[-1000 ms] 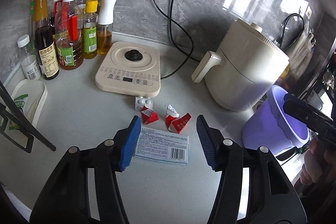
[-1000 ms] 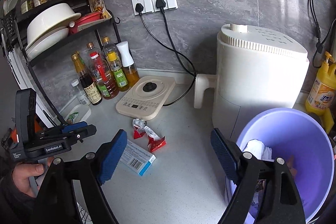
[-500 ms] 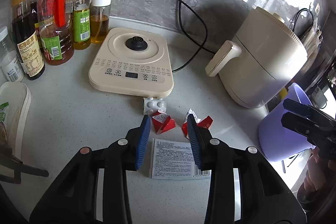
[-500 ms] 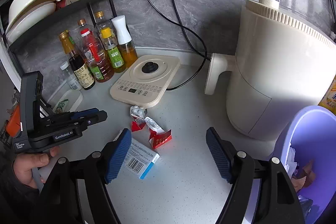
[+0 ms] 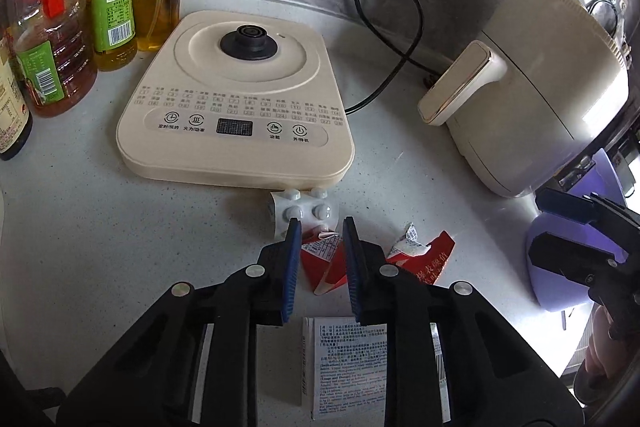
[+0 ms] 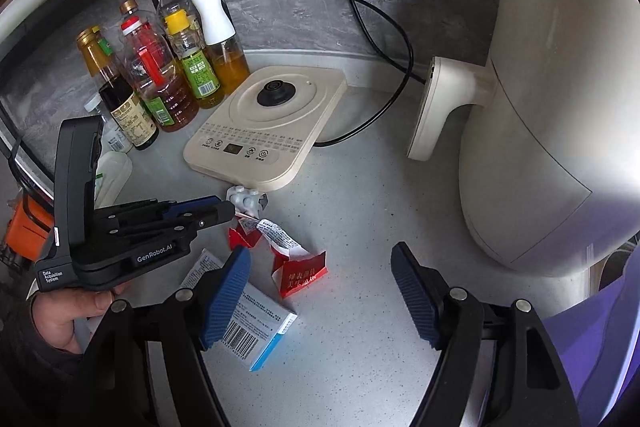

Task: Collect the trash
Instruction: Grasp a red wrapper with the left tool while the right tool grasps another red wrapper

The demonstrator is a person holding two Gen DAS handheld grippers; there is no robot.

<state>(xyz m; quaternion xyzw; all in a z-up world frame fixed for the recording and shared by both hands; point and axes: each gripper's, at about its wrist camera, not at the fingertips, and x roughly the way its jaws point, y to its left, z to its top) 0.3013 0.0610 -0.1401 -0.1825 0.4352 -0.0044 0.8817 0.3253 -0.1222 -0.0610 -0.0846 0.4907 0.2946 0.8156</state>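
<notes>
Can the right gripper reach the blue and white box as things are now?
Probably yes: the right gripper is open, the box lies flat under its left finger, nothing on top.

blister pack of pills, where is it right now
Left wrist view, centre: the blister pack lies on the counter against the cooker base's front edge, just behind the red wrapper.

Speckled matt counter, glossy plastics and crumpled packets

The worktop (image 5: 80,227) looks matt, grey-speckled stone; the cream cooker base (image 5: 236,115) smooth satin plastic; the fryer (image 6: 552,131) glossy; the red wrappers (image 6: 296,267) creased, shiny; the carton (image 6: 256,327) printed card; the finger pads (image 6: 224,291) ribbed blue rubber.
</notes>
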